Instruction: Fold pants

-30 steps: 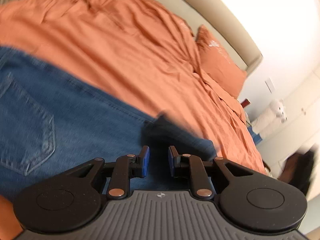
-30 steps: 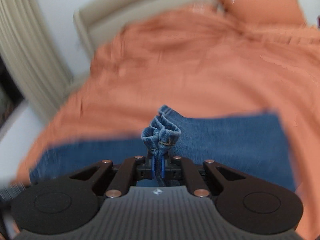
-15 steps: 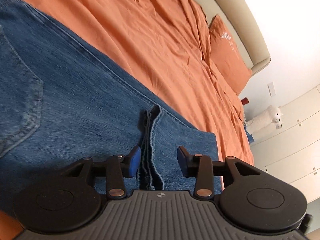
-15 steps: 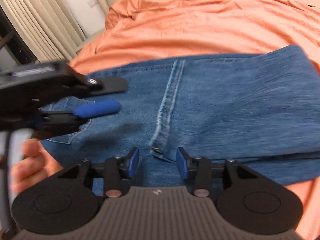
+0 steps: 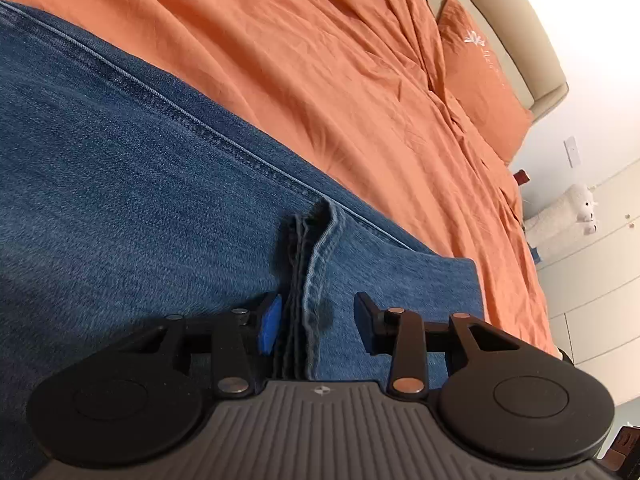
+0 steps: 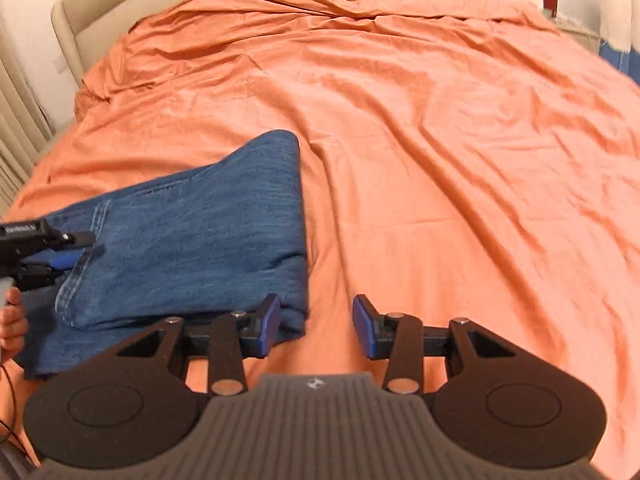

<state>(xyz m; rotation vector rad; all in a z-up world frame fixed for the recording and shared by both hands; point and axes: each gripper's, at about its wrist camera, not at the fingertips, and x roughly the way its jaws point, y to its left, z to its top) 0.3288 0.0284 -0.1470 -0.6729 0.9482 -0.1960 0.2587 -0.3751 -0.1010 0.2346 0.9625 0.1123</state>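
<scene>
The jeans lie folded on the orange bedspread, toward the left and near side of the bed as seen from the right wrist view, with a folded edge at their right side and the hem ends of the legs lying across the top layer. The left hand-held gripper sits low over the denim with its fingers spread apart and released; the stacked hems run up between the fingers, close beside the blue pad of the left finger and clear of the right finger, so nothing is clamped. In the right wrist view that same left tool shows at the left edge of the jeans, with the person's hand behind it. The right hand-held gripper is also released, its fingers wide apart above the bedspread just off the right folded edge of the jeans; its left finger overlaps the corner of the denim in the view, though whether it touches cannot be told. Orange pillows rest against the beige headboard at the far end of the bed, and a white plush toy stands beside white cupboards beyond the bed.
</scene>
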